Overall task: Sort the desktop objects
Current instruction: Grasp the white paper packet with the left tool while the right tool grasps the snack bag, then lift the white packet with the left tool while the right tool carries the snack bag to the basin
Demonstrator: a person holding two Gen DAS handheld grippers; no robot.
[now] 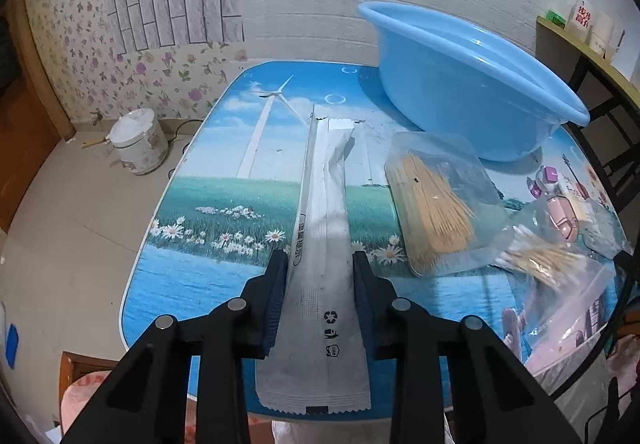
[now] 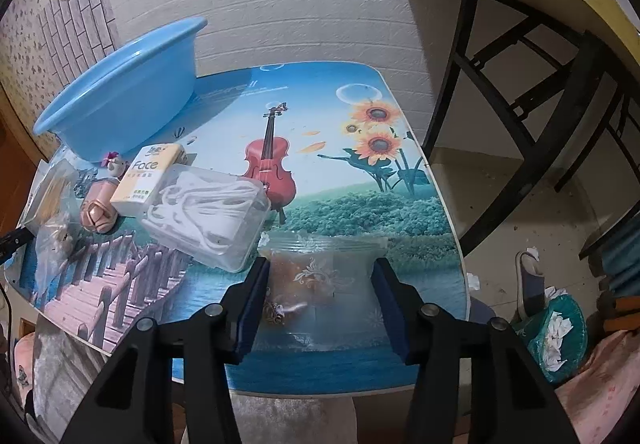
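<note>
In the left wrist view my left gripper [image 1: 320, 264] is shut on a long white paper sleeve [image 1: 326, 228] that points away over the picture table [image 1: 200, 284]. A blue basin [image 1: 472, 84] stands at the far right. In the right wrist view my right gripper [image 2: 320, 272] has its fingers on both sides of a clear plastic bag with a floral print [image 2: 316, 276] lying at the table's near edge; the fingers touch its sides. A clear box of white cable [image 2: 208, 216] lies just left of it.
A clear box of toothpicks [image 1: 436, 204] and a bag of cotton swabs [image 1: 544, 264] lie right of the sleeve. A yellow tissue pack [image 2: 152, 172], a pink object [image 2: 96, 212] and the basin [image 2: 120, 92] sit left. A shelf frame [image 2: 520, 84] stands right; a bucket [image 1: 138, 142] is on the floor.
</note>
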